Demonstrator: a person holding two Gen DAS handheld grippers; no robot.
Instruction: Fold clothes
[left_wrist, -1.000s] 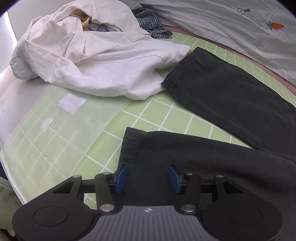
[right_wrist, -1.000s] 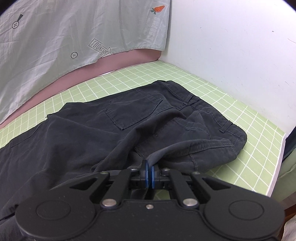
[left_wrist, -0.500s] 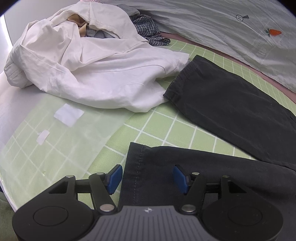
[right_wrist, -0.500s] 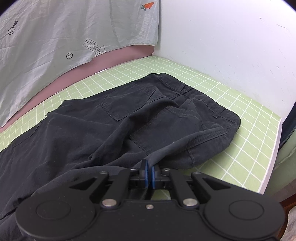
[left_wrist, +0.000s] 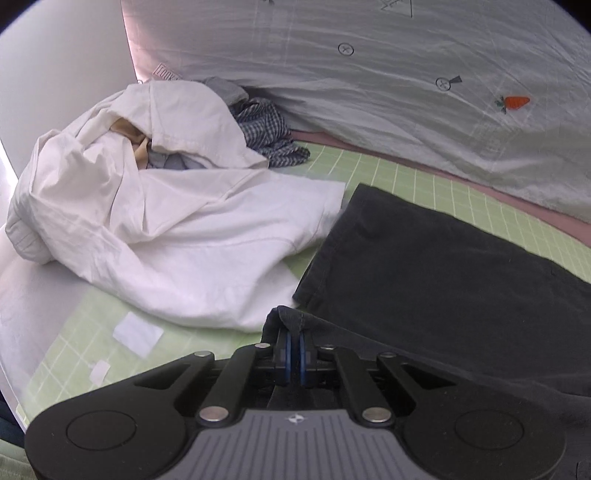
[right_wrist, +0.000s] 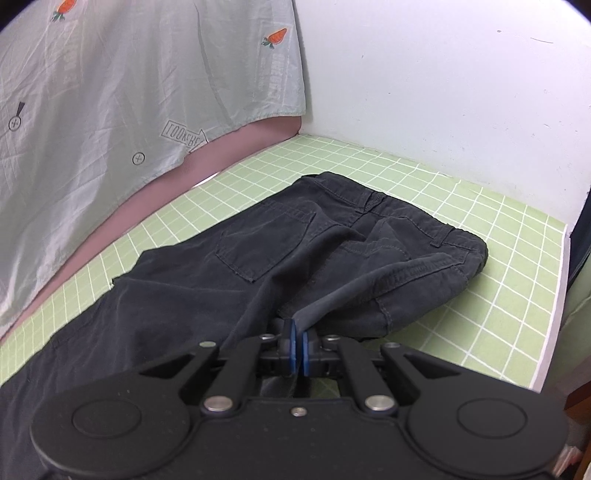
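Dark trousers (left_wrist: 436, 266) lie spread on the green grid mat (left_wrist: 417, 184). In the left wrist view my left gripper (left_wrist: 294, 341) is shut on the hem of the near trouser leg, and the pinched cloth bunches up over the blue pads, lifted off the mat. The far leg lies flat behind it. In the right wrist view the same trousers (right_wrist: 295, 258) show their waistband and back pocket, with the seat rumpled. My right gripper (right_wrist: 297, 341) is shut on a fold of cloth near the waist, pulled up toward the camera.
A heap of white clothing (left_wrist: 147, 206) with a checked garment (left_wrist: 266, 129) lies left of the trouser legs. A grey sheet with carrot prints (left_wrist: 406, 92) hangs along the back. A white wall (right_wrist: 443, 92) and the mat's right edge (right_wrist: 554, 295) bound the right side.
My left gripper has shut on the near leg's hem, which it straddled open before, and has risen with it. The right gripper keeps its grip and has rolled slightly.
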